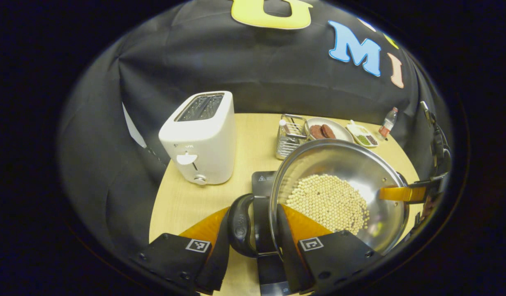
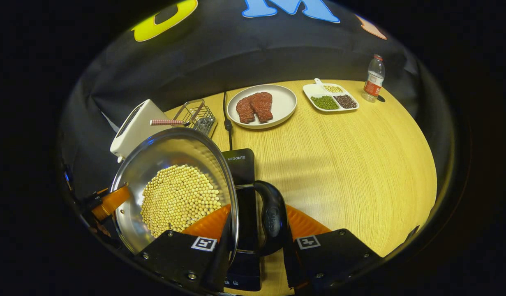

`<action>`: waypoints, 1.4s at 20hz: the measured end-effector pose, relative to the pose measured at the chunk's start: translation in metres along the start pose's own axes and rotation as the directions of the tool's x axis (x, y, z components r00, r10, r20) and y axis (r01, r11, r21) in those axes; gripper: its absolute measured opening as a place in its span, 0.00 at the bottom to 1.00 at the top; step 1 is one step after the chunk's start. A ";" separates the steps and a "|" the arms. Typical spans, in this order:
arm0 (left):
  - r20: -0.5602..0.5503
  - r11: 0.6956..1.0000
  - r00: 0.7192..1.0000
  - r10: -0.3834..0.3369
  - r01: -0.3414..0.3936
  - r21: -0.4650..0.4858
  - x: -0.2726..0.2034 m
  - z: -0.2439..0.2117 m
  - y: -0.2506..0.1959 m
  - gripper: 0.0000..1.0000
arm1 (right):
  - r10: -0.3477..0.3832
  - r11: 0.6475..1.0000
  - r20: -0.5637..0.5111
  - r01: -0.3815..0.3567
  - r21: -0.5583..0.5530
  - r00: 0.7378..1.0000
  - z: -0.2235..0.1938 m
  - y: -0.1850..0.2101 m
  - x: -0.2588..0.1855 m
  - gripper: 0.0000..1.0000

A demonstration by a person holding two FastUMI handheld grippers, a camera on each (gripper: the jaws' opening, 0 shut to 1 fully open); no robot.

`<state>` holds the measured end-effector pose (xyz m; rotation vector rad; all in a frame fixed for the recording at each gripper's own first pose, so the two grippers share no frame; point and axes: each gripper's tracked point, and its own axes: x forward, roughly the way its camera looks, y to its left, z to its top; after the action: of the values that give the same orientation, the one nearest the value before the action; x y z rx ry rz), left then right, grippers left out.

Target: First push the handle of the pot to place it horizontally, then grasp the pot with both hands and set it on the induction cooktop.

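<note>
A steel pot point(image 1: 359, 164) holding pale soybeans point(image 1: 329, 201) hangs over the black induction cooktop point(image 1: 262, 181). My left gripper point(image 1: 253, 211) is shut on the pot's black loop handle point(image 1: 239, 226), one finger outside the loop and the other inside the rim. In the right gripper view, my right gripper point(image 2: 257, 210) clamps the opposite black handle point(image 2: 272, 216) of the pot point(image 2: 170, 152) the same way, above the cooktop point(image 2: 241, 164). Each view shows the other gripper's finger at the pot's far rim. Whether the pot touches the cooktop I cannot tell.
On the round wooden table point(image 2: 351, 156) stand a white toaster point(image 1: 201, 135), a wire basket point(image 1: 289, 135), a plate of meat point(image 2: 262, 106), a divided dish of beans point(image 2: 330, 98) and a small bottle point(image 2: 374, 78). The cooktop's cord point(image 2: 227, 119) runs back.
</note>
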<state>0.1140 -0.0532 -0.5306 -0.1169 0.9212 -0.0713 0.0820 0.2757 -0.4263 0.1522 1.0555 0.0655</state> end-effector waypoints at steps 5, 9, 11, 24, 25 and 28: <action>-0.016 1.000 1.000 -0.009 0.009 -0.007 0.004 0.000 -0.001 0.61 | -0.014 1.000 -0.001 0.014 0.011 1.000 -0.008 0.002 0.007 0.56; -0.016 1.000 1.000 -0.027 0.027 -0.003 0.006 0.000 0.001 0.61 | -0.029 0.999 0.009 0.029 0.019 1.000 -0.009 -0.002 0.009 0.55; -0.004 0.999 0.999 -0.032 0.032 -0.001 0.007 0.000 0.003 0.61 | -0.033 0.999 0.021 0.033 0.021 0.999 -0.009 -0.003 0.010 0.56; 0.178 0.989 0.984 -0.021 0.046 -0.138 -0.050 0.030 0.003 0.98 | -0.028 0.998 0.298 0.044 -0.048 0.954 0.043 -0.029 -0.047 0.97; 0.208 0.990 0.978 -0.013 0.042 -0.138 -0.063 0.040 -0.002 0.96 | -0.027 0.997 0.342 0.048 -0.053 0.939 0.053 -0.035 -0.061 0.97; 0.327 0.995 0.945 0.000 0.034 -0.099 -0.110 0.080 -0.033 0.99 | -0.009 0.996 0.480 0.052 -0.075 0.877 0.083 -0.052 -0.114 0.97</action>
<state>0.1107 -0.0685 -0.3914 -0.2262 0.5909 -0.0193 0.0968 0.2025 -0.2962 0.0671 0.5544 0.0413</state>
